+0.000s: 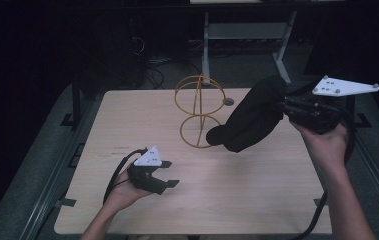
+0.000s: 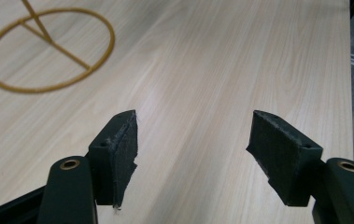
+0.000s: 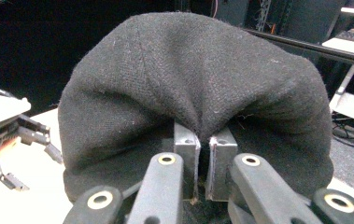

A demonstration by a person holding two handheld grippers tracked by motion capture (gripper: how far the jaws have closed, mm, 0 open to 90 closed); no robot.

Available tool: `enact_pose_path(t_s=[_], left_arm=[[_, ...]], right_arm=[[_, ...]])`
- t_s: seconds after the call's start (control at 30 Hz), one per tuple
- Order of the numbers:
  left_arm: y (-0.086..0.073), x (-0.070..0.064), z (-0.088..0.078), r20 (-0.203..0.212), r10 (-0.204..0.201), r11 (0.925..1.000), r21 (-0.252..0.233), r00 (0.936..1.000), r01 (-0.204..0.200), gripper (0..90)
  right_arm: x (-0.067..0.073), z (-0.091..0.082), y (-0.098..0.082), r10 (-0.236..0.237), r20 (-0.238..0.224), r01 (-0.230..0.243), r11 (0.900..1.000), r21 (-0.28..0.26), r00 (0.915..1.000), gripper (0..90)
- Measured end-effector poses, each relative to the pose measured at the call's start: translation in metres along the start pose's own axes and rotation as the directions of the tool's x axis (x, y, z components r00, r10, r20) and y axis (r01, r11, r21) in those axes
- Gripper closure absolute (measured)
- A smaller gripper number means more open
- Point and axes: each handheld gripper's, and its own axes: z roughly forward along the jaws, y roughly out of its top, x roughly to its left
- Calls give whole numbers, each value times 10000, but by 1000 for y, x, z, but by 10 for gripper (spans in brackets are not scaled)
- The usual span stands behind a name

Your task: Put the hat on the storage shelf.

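Wooden table (image 1: 257, 200), dark room. Right gripper (image 1: 280, 107) raised, level, jaws clamped on black knit hat (image 1: 252, 120) hanging above the tabletop (just beside yellow wire stand (image 1: 198, 111)). Left gripper (image 1: 169, 174) held low, jaws apart, nothing between.

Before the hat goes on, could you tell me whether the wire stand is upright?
Upright: the wire stand has its base ring flat on the table.

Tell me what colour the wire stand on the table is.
The wire stand is mustard yellow, clearest in the high view.
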Motion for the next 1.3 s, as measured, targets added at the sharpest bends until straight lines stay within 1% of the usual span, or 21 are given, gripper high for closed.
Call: enact_pose_path(t_s=[0.13, 0.3, 0.33, 0.37, 0.4, 0.43, 0.47, 0.57, 0.63, 0.67, 0.73, 0.87, 0.93, 1.0, 1.07, 1.1, 1.13, 1.2, 1.23, 1.27, 1.3], left_arm=[[-9, 4, 2, -213, -73, 9992, 389, 9997, 81, 297], [-14, 4, 4, -282, -57, 9974, 711, 9996, 77, 285], [-15, 5, 4, -271, -55, 9978, 665, 9996, 73, 284], [-15, 5, 4, -271, -55, 9978, 665, 9996, 73, 284], [-16, 5, 4, -271, -154, 9981, 587, 9995, 169, 284], [-16, 5, 4, -271, -154, 9981, 587, 9995, 169, 284], [-17, 6, 4, -279, -250, 9980, 576, 9993, 266, 284], [-18, 8, 4, -270, -260, 9977, 612, 9993, 277, 284], [-21, 10, 5, -280, -388, 9967, 704, 9989, 407, 280], [-21, 10, 5, -280, -388, 9967, 704, 9989, 407, 280], [-21, 12, 4, -267, -356, 9964, 756, 9990, 375, 280], [-21, 12, 3, -261, -325, 9971, 682, 9991, 343, 280], [-21, 12, 4, -225, -427, 9970, 636, 9988, 441, 280], [-21, 13, 5, -201, -438, 9970, 629, 9988, 450, 280], [-22, 15, 5, -115, -493, 9964, 679, 9987, 500, 279], [-22, 15, 5, -115, -493, 9964, 679, 9987, 500, 277], [-23, 16, 5, -106, -552, 9960, 704, 9984, 558, 275], [-23, 17, 5, -160, -536, 9956, 759, 9984, 547, 273], [-23, 17, 5, -167, -571, 9962, 647, 9982, 581, 272], [-23, 17, 5, -167, -571, 9962, 647, 9982, 581, 273], [-23, 17, 3, -219, -520, 9967, 615, 9984, 532, 273]], right_arm=[[0, 8, 12, -145, -16, 145, 9999, -26, 9999, 852], [1, 19, 28, -301, -77, 301, 9995, -13, 9995, 852], [1, 24, 37, -364, -83, 363, 9993, -14, 9993, 852], [1, 24, 37, -364, -83, 363, 9993, -14, 9993, 852], [1, 29, 46, -466, -81, 466, 9989, -8, 9989, 851], [1, 29, 46, -466, -81, 466, 9989, -8, 9989, 851], [2, 35, 55, -590, -60, 590, 9983, 32, 9982, 851], [2, 43, 62, -690, -69, 691, 9976, 107, 9976, 851], [1, 57, 70, -781, -153, 786, 9965, 292, 9968, 850], [1, 57, 70, -781, -153, 786, 9965, 292, 9968, 850], [0, 68, 75, -820, -235, 828, 9958, 381, 9964, 849], [-4, 87, 86, -794, -321, 810, 9954, 521, 9963, 846], [-6, 96, 91, -802, -362, 824, 9947, 618, 9961, 845], [-8, 110, 96, -744, -403, 774, 9939, 785, 9964, 844], [-11, 120, 98, -622, -481, 659, 9948, 782, 9969, 844], [-11, 120, 98, -622, -481, 659, 9948, 782, 9969, 844], [-13, 131, 100, -512, -536, 554, 9951, 814, 9973, 843], [-14, 137, 100, -444, -560, 492, 9951, 861, 9974, 841], [-16, 148, 101, -310, -680, 371, 9952, 902, 9972, 839], [-16, 148, 101, -310, -680, 371, 9952, 902, 9972, 839], [-17, 159, 101, -177, -759, 248, 9953, 937, 9970, 839]])
